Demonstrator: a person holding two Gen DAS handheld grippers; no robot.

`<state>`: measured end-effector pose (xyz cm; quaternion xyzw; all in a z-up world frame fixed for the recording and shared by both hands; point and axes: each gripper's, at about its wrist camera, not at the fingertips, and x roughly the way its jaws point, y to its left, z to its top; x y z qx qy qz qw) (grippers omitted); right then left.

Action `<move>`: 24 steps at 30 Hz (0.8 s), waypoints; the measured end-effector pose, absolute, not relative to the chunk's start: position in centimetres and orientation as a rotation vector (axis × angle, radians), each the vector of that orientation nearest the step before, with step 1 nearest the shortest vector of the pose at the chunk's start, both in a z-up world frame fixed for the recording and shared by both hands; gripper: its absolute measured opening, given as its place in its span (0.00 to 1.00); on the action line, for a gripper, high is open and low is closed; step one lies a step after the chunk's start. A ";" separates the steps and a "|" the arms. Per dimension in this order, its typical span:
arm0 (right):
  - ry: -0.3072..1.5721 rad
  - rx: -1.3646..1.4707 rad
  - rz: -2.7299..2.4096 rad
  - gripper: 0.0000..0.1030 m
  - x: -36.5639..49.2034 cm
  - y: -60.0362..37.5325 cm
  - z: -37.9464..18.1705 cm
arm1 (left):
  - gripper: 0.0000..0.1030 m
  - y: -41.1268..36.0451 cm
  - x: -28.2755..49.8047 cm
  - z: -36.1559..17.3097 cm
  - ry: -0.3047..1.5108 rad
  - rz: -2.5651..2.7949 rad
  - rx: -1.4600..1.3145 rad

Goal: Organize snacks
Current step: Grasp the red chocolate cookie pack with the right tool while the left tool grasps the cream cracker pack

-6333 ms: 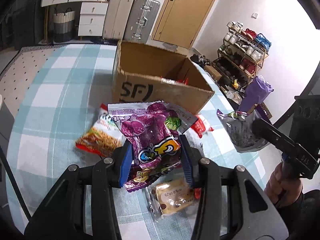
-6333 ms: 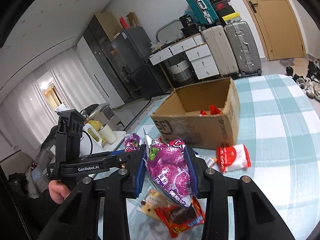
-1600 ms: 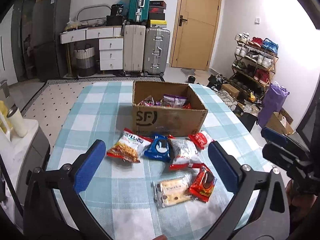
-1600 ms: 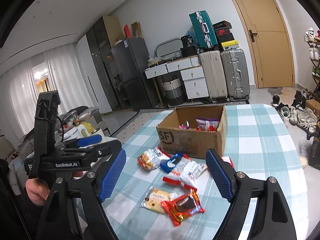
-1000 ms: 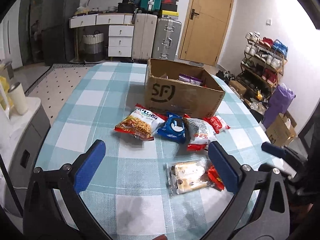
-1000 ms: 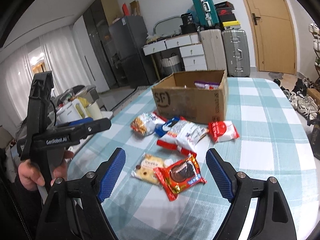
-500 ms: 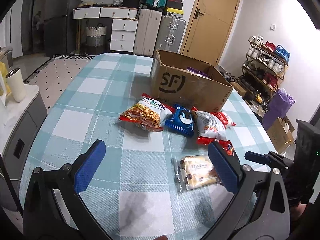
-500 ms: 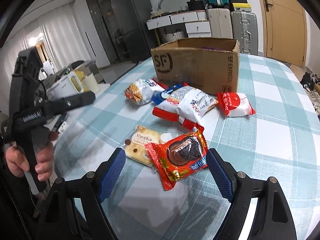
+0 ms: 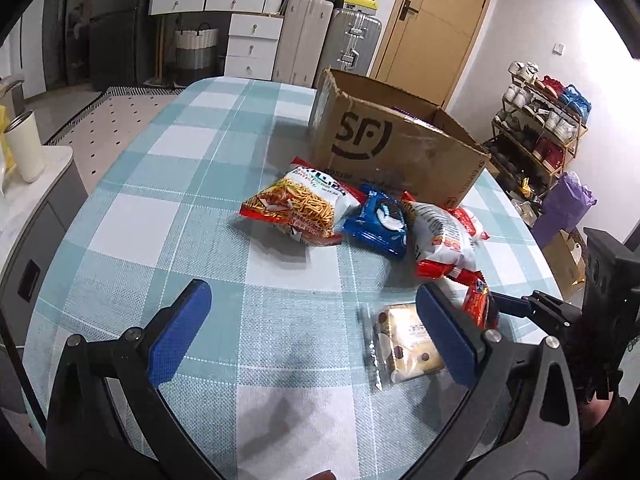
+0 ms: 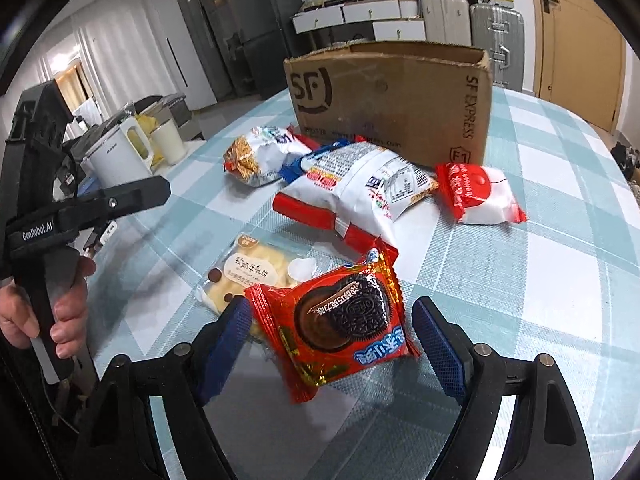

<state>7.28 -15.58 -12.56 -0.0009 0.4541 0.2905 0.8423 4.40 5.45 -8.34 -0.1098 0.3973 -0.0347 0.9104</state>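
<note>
My right tongs (image 10: 328, 336) spread wide around red cookie packet (image 10: 340, 320), nothing pinched. My left tongs (image 9: 312, 332) spread, empty. Risk: slick wrapper slipping, bun packet (image 10: 256, 272) beneath dragged along.

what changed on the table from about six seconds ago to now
Both grippers let go of the purple snack bags they held; those bags went into the cardboard box. Both sets of jaws opened wide. The right gripper has come down around the red cookie packet, not yet closed; the left gripper hovers empty. The box and the other snacks on the table stayed put.
</note>
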 end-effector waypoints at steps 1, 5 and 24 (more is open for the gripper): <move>0.967 -0.006 0.618 0.79 7.5 -15.4 -12.8 | 0.99 5.5 4.6 -8.5 0.824 -0.067 -0.229; 0.973 0.015 0.643 0.57 8.0 -15.5 -13.3 | 0.99 5.6 4.9 -8.9 0.840 -0.060 -0.232; 0.924 0.158 0.638 0.50 7.4 -18.5 -12.6 | 0.99 4.1 4.5 -9.5 0.887 -0.070 -0.209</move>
